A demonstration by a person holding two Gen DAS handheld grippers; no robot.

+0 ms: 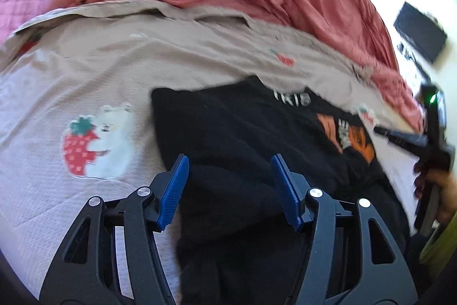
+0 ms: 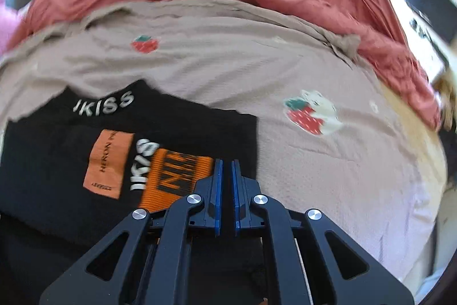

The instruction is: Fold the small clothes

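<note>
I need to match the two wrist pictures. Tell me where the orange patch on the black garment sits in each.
Left wrist view: orange patch at right of centre, on the black garment.
Right wrist view: orange patch at lower left.
Shared landmark: the white lettering on the neckband.

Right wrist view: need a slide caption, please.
Right gripper, fingers shut and empty, above a black garment on a strawberry-print bedspread.
</note>
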